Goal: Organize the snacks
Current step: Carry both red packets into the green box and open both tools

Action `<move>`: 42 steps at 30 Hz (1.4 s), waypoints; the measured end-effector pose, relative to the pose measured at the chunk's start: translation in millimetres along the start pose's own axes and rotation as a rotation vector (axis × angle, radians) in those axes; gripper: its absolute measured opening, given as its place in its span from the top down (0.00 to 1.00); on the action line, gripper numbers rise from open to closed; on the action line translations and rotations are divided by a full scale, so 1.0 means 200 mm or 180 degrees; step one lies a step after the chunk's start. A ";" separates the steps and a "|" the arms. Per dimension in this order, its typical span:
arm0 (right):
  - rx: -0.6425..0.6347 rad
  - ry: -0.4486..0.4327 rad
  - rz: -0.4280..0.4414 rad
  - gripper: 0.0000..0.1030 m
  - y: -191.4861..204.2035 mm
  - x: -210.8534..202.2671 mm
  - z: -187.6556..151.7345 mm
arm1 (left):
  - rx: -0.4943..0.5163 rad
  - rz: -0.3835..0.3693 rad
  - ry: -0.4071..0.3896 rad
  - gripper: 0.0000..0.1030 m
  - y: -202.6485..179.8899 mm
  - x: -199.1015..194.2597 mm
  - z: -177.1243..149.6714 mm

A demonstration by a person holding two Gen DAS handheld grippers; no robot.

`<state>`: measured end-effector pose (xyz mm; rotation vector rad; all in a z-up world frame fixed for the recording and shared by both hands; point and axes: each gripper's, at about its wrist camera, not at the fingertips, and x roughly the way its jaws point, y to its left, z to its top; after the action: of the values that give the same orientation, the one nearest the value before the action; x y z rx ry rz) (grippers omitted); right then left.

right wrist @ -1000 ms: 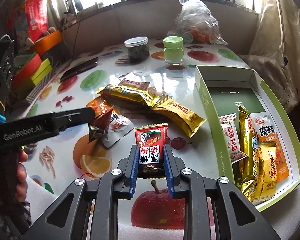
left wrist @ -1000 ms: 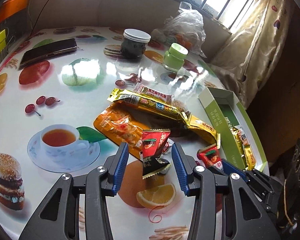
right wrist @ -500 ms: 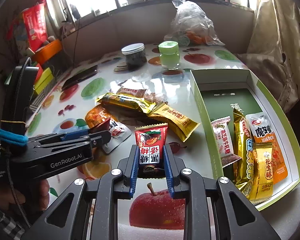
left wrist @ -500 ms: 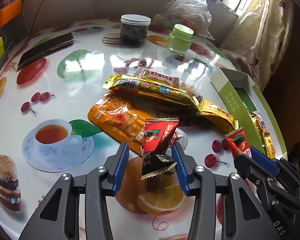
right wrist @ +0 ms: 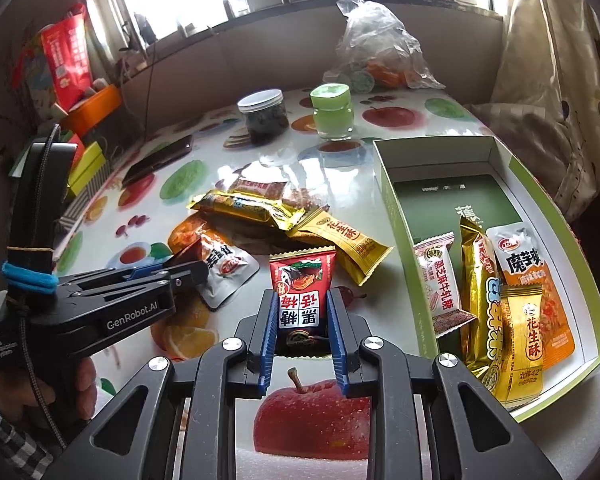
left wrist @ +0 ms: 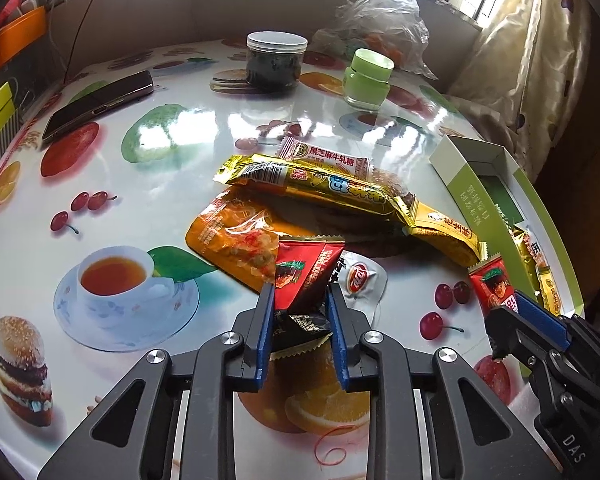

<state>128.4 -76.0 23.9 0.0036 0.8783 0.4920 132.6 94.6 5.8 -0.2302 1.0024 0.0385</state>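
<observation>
A red plum-candy packet (left wrist: 306,276) stands between the blue pads of the left hand-held gripper (left wrist: 300,320), its top flaring above the fingertips and its dark crimped lower end poking out below. The jaws are closing on it, and the pads already press both of its sides, so the pick-up step seems to be just finishing. The packet sits at the near edge of the loose pile on the table (left wrist: 172,184), over an orange pouch (left wrist: 236,236) and beside a white sachet (left wrist: 360,280).

The right hand-held gripper (right wrist: 302,320) holds a second red packet (right wrist: 302,292) of the same kind, pinched upright and printed face toward the camera, with the jaws narrow around it. It hangs over the table just left of the green-and-white box (right wrist: 392,208), which lies open with several snacks already laid in its near end and its far end bare.

Still on the table are a long gold bar (left wrist: 320,188), a gold peanut-crisp packet (right wrist: 344,240) and a pink sesame-candy packet (left wrist: 324,156).

The next move, as I judge it, calls for lifting the left packet clear without dragging the pouch along, then carrying both packets over the box wall and letting go into the free space.
</observation>
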 end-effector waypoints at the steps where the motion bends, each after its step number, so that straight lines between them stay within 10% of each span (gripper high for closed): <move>1: 0.0003 -0.0003 0.0002 0.78 0.00 0.00 0.00 | -0.0006 -0.0001 -0.0015 0.75 0.00 -0.01 0.00; 26: 0.0157 -0.0318 -0.0224 0.78 -0.19 -0.22 0.10 | 0.0345 -0.0280 -0.0383 0.75 -0.27 -0.23 0.17; 42: 0.0430 -0.0283 -0.0522 0.78 -0.46 -0.24 0.07 | 0.0634 -0.0727 -0.0196 0.75 -0.61 -0.07 0.31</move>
<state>151.2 -174.7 50.7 0.0760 0.8157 0.2766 192.8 -11.5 70.3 -0.1589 0.9066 -0.2598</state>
